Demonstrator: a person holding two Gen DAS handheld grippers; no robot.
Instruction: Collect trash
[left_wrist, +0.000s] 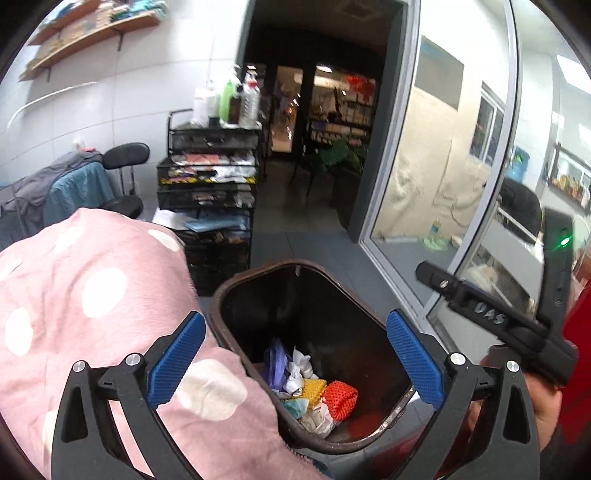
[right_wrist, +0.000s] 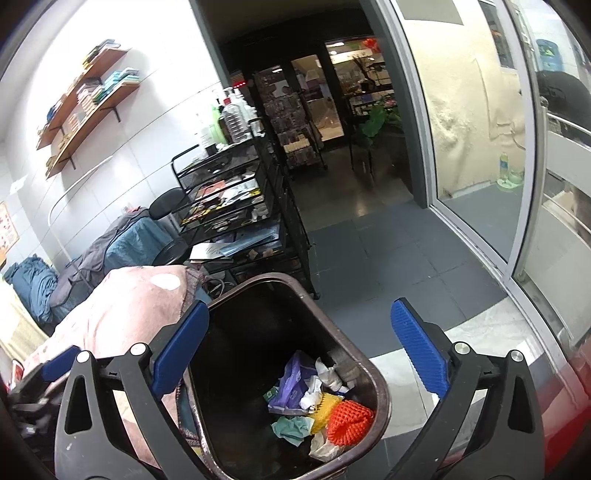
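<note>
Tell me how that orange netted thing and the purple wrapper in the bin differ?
The orange netted thing is a bright foam mesh, bunched into a plump roll; the purple wrapper is thin, smooth and crumpled flat.

The orange one lies at the near side of the heap; the purple one lies farther back, toward the middle of the bin.

Both rest loose among the trash inside the bin, touched by neither tool.

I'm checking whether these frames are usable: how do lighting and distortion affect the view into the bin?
Left wrist: bin walls dark, trash at the bottom lit and sharp; fisheye bends the door frame. Right wrist: same dark bin interior, trash clear; shelves curve, corners vignetted black.
</note>
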